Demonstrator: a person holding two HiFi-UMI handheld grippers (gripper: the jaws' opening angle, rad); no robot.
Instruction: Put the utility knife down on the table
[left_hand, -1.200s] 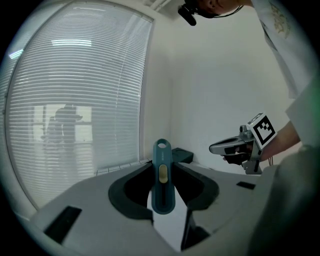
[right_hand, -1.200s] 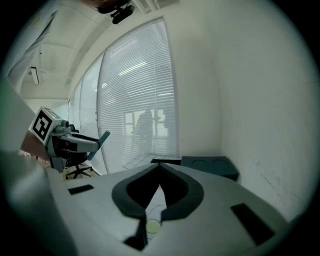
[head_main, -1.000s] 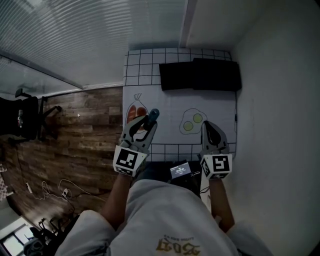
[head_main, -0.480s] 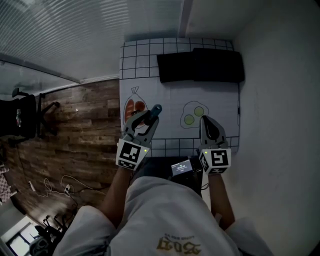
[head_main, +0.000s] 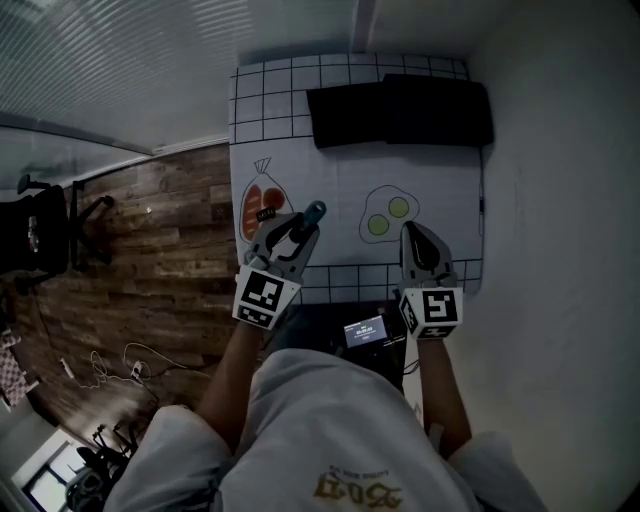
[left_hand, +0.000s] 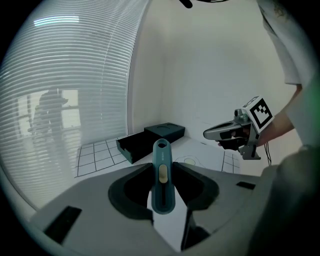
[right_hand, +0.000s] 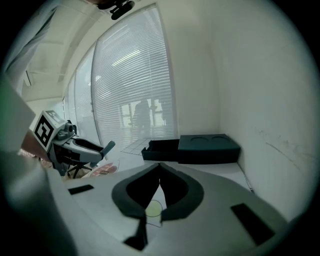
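A teal utility knife (left_hand: 162, 176) with a yellow slider sticks out between the jaws of my left gripper (head_main: 296, 232), which is shut on it. In the head view the utility knife (head_main: 311, 213) pokes past the fingertips, above the white table mat (head_main: 330, 195) near the printed sausage picture (head_main: 262, 208). My right gripper (head_main: 420, 247) hovers over the mat's front right part, jaws shut with nothing between them. In the right gripper view the left gripper (right_hand: 75, 146) with the knife (right_hand: 107, 147) shows at the left.
A black open box (head_main: 400, 112) lies across the back of the mat, also seen as a dark box (left_hand: 150, 139) in the left gripper view. A printed egg drawing (head_main: 387, 215) sits mid-mat. A white wall (head_main: 560, 200) borders the right side; wooden floor (head_main: 130, 260) lies left.
Both grippers and the knife sit slightly higher and further over the mat than a second ago. The left gripper stays shut on the knife.
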